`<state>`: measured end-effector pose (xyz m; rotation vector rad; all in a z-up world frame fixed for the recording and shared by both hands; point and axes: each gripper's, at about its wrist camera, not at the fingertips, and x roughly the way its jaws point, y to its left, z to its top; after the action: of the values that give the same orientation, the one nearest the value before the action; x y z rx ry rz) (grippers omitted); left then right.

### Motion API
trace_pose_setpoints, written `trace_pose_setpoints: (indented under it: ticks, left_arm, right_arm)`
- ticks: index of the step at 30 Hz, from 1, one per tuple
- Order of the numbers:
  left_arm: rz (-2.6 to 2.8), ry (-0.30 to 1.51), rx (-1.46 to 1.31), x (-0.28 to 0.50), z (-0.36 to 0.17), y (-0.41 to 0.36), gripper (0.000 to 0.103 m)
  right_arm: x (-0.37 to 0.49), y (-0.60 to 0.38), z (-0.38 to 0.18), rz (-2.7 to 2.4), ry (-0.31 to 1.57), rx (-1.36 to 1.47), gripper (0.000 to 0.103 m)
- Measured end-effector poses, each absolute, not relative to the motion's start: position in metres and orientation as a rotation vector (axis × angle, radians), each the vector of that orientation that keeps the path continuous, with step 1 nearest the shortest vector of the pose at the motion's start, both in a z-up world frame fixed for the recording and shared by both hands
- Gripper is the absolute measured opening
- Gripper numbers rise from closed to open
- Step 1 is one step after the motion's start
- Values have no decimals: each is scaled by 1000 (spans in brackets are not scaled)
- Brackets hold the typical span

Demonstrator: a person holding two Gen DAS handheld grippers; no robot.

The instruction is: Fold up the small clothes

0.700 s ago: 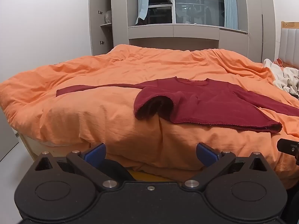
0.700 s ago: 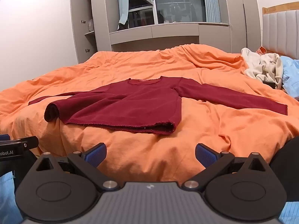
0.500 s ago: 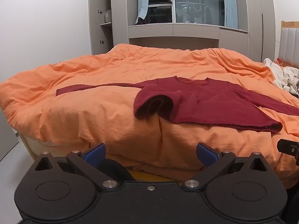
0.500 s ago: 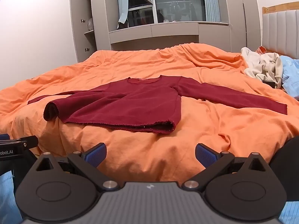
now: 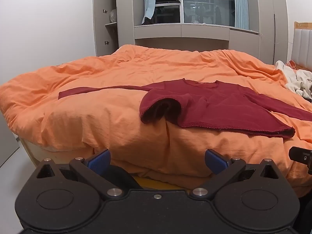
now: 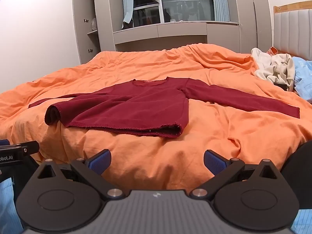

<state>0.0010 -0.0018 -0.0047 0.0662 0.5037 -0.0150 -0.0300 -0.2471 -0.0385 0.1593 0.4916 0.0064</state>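
Observation:
A dark red long-sleeved shirt [image 5: 214, 105] lies spread on the orange duvet [image 5: 117, 120], both sleeves stretched out sideways and its near left hem corner curled up. It also shows in the right wrist view [image 6: 136, 109]. My left gripper [image 5: 157, 160] is open and empty, held back from the bed's near edge. My right gripper [image 6: 157, 160] is open and empty too, in front of the shirt's hem.
A heap of pale clothes [image 6: 273, 68] and a light blue item [image 6: 304, 74] lie at the bed's right side by the padded headboard [image 6: 292, 33]. Grey cabinets [image 5: 105, 17] and a window stand behind the bed. The other gripper's tip [image 5: 300, 155] shows at the right edge.
Both grippers have drifted very slightly; the shirt sits a touch lower in both views. Nothing was grasped or moved.

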Motion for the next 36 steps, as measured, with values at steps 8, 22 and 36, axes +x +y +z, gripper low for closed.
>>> trace_pose_setpoints:
  ticks: [8, 22, 36]
  left_arm:
    - [-15, 504, 65, 2, -4, 0, 103]
    - [-15, 507, 64, 3, -4, 0, 103]
    - [-15, 508, 63, 3, -5, 0, 103]
  right_arm:
    - [-29, -247, -39, 7, 495, 159, 103]
    - [-28, -248, -39, 7, 499, 159, 103]
    - [-29, -247, -41, 7, 503, 160, 103]
